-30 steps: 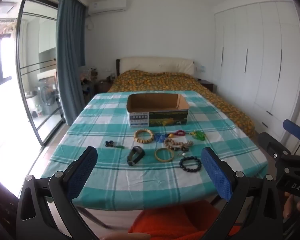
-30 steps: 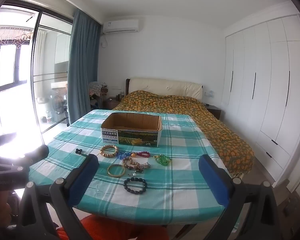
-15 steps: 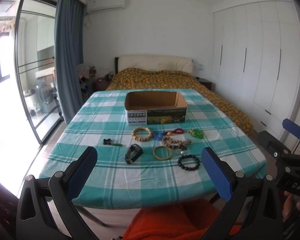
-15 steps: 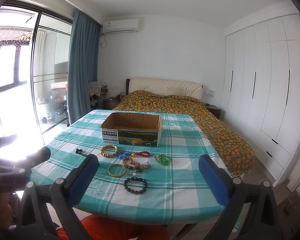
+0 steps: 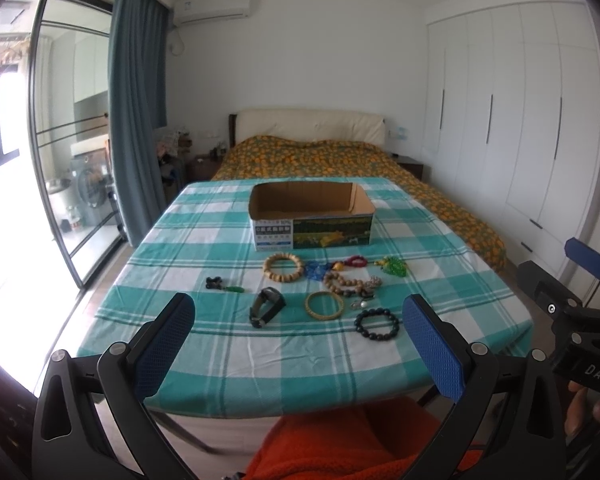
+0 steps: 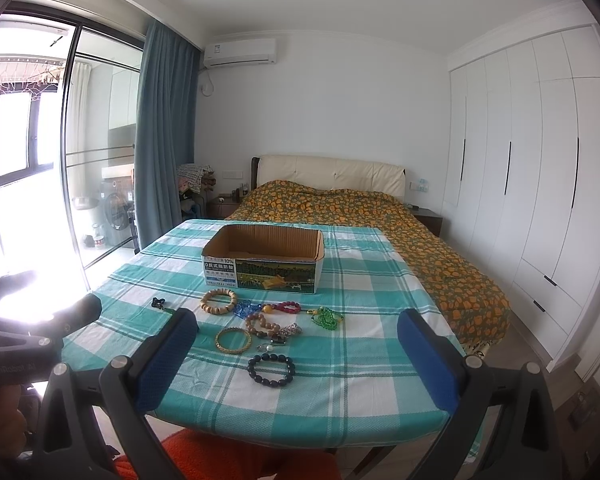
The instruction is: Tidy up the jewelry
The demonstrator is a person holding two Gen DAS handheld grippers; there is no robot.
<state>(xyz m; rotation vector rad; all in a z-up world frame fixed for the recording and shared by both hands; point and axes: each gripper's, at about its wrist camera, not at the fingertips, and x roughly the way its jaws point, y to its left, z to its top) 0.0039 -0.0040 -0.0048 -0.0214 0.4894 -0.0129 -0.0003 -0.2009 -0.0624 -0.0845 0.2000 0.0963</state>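
Hovering short of the table, both tongs, left and right, are gaping empty; jewelry is lying before the cardboard box. Starting with the near black bead bracelet looks easiest.

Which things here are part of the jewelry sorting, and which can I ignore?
Job: cardboard box, wooden bead bracelet, gold bangle, black bead bracelet, watch, green necklace, left gripper, right gripper.

Ignore: bed, curtain, wardrobe, air conditioner.
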